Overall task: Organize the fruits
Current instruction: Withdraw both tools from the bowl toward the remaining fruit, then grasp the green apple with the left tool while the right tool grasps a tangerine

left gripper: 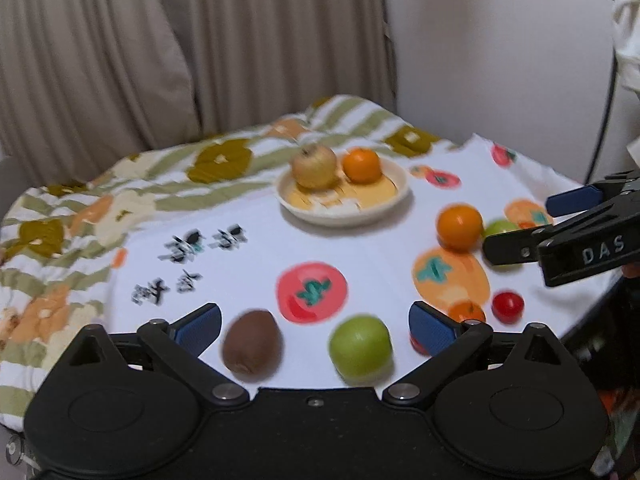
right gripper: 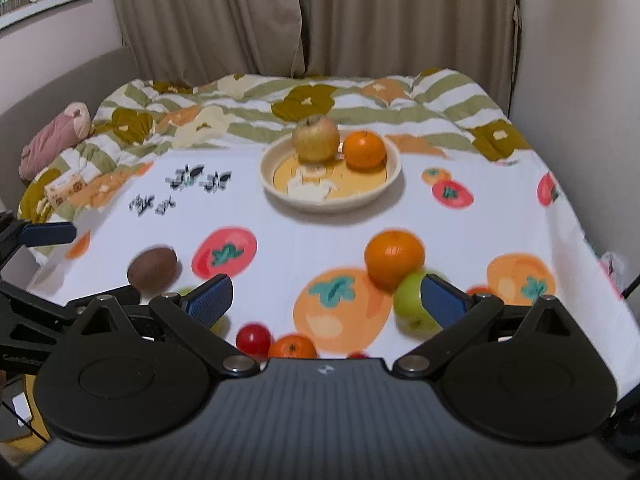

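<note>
A cream plate (left gripper: 384, 206) (right gripper: 276, 184) at the far middle of the white fruit-print cloth holds a yellow apple (left gripper: 314, 167) (right gripper: 315, 138) and an orange (left gripper: 361, 165) (right gripper: 364, 149). My left gripper (left gripper: 316, 324) is open and empty, low over a brown kiwi (left gripper: 253, 346) (right gripper: 152, 269) and a green apple (left gripper: 361, 348). My right gripper (right gripper: 326, 298) is open and empty; it shows at the right of the left wrist view (left gripper: 532, 220). Near it lie a loose orange (left gripper: 459, 226) (right gripper: 394, 258), a second green apple (right gripper: 410, 308), a red cherry tomato (left gripper: 507, 306) (right gripper: 253, 339) and a small mandarin (left gripper: 467, 312) (right gripper: 293, 347).
The cloth (right gripper: 304, 232) lies on a flowered, green-striped quilt (right gripper: 248, 108). Beige curtains (right gripper: 312, 16) hang behind. A pink plush (right gripper: 54, 136) lies at the far left. A white wall (right gripper: 580, 60) is on the right, with the cloth's edge close to it.
</note>
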`<act>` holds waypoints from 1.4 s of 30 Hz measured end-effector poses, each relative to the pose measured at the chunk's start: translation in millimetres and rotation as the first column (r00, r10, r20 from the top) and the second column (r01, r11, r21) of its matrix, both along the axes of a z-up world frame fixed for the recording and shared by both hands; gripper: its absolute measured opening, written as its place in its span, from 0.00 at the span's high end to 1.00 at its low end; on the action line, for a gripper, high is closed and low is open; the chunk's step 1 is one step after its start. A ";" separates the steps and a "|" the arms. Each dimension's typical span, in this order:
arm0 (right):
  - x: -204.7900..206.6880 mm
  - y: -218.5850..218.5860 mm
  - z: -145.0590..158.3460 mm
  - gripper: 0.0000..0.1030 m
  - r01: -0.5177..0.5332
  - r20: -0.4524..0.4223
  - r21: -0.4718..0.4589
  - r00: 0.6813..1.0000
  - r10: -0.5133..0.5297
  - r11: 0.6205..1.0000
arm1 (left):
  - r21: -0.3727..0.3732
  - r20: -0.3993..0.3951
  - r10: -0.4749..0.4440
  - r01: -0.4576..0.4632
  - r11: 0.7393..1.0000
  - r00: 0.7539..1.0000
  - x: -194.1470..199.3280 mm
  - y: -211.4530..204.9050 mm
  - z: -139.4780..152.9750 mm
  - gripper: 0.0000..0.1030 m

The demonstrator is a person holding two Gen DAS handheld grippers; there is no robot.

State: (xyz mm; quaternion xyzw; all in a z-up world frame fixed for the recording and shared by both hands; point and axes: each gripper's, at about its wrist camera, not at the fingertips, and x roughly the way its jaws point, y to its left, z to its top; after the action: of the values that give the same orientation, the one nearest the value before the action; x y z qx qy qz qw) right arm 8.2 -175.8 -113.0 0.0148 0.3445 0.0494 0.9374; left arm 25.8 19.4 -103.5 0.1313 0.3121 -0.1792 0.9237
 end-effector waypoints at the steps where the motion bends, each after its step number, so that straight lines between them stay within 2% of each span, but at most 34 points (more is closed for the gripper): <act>1: -1.2 2.6 -5.7 0.00 -0.003 -0.006 -0.013 1.000 0.003 1.000 | -0.001 -0.016 -0.007 0.007 1.000 1.000 0.8 -0.4 -5.6 0.05; 6: -0.6 7.6 -26.4 0.00 -0.011 -0.034 -0.004 0.999 0.011 1.000 | -0.012 -0.070 -0.030 0.029 1.000 0.997 7.6 -4.8 -26.8 0.12; 9: 2.7 8.2 -37.0 0.01 -0.017 -0.053 -0.003 0.998 0.016 1.000 | 0.006 -0.078 -0.042 0.042 0.999 0.996 11.0 -13.3 -37.3 0.16; 13: 7.5 7.8 -44.2 0.06 -0.029 -0.067 0.025 0.997 0.030 0.999 | 0.040 -0.087 -0.053 0.057 0.998 0.995 18.4 -23.6 -45.2 0.21; 16: 9.6 8.0 -48.6 0.10 -0.027 -0.071 0.052 0.997 0.031 0.998 | 0.045 -0.100 -0.056 0.061 0.997 0.993 24.8 -26.5 -50.9 0.22; 20: 13.4 12.1 -53.4 0.23 -0.033 -0.089 0.070 0.995 0.039 0.997 | 0.056 -0.117 -0.046 0.053 0.997 0.992 29.8 -28.7 -58.5 0.30; 27: 12.5 15.6 -56.5 0.27 -0.025 -0.100 0.069 0.994 0.032 0.997 | 0.070 -0.131 -0.066 0.076 0.995 0.989 30.2 -35.9 -64.8 0.35; 31: 11.7 15.1 -58.2 0.31 -0.029 -0.112 0.063 0.993 0.036 0.998 | 0.078 -0.132 -0.061 0.071 0.994 0.989 31.5 -37.5 -66.5 0.44; 35: 11.7 16.2 -61.0 0.35 -0.042 -0.125 0.055 0.991 0.049 0.998 | 0.061 -0.140 -0.052 0.061 0.996 0.989 34.0 -35.2 -65.9 0.45; 38: 12.8 15.9 -63.3 0.38 -0.045 -0.133 0.057 0.990 0.052 0.997 | 0.082 -0.129 -0.053 0.064 0.995 0.990 31.0 -38.4 -66.1 0.45; 42: 14.5 16.3 -66.3 0.46 -0.063 -0.144 0.059 0.987 0.071 0.996 | 0.080 -0.133 -0.046 0.057 0.995 0.990 29.7 -37.0 -65.8 0.45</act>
State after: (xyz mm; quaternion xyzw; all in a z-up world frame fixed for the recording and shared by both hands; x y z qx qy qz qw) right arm 22.7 -159.5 -179.3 0.0320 0.4111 0.0891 0.9067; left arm 55.5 -17.6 -169.3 0.1656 0.3759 -0.1982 0.8899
